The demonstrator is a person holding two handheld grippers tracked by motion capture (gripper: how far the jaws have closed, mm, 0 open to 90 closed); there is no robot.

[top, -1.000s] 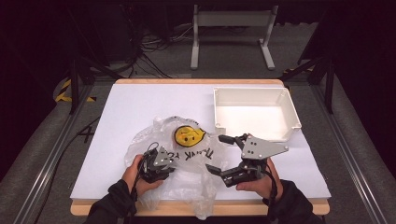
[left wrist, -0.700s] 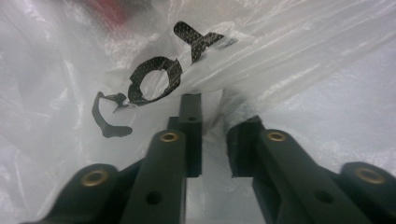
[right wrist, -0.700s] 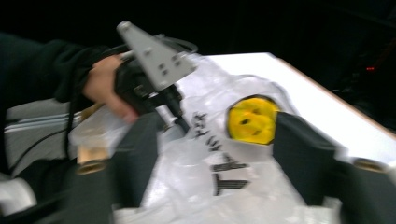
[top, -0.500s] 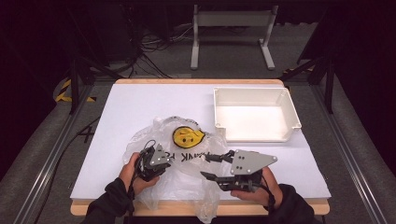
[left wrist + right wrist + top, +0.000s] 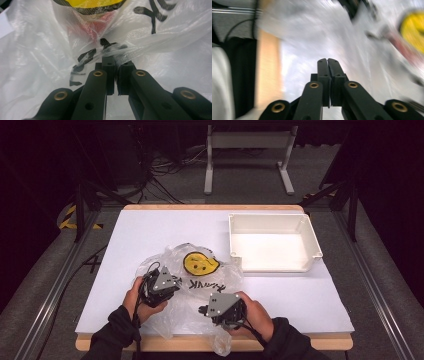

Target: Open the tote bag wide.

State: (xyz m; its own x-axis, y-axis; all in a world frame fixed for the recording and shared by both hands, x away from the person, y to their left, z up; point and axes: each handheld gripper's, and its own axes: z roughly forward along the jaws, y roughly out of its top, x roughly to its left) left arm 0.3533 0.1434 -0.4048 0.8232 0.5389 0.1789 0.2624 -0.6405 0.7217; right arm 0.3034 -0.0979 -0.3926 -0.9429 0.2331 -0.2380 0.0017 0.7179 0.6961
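A crumpled clear plastic bag (image 5: 210,276) with black writing lies on the white table near the front edge. Inside it sits a yellow, black-rimmed object (image 5: 199,263) over something red (image 5: 87,31). My left gripper (image 5: 176,280) is at the bag's left side, and in the left gripper view its jaws (image 5: 116,62) are shut on a fold of the bag's film. My right gripper (image 5: 203,310) points left over the near part of the bag. Its jaws (image 5: 328,60) have just been closing and now stand together; the blurred view shows no film between them.
A white rectangular tray (image 5: 310,237) stands at the right, beyond the bag. The table's wooden edge (image 5: 310,342) runs close under both hands. Metal stands and cables are on the dark floor behind the table.
The right hand has swung left and down toward the near edge, and its jaws went from wide open to shut. The left gripper kept its hold on the bag and rose a little.
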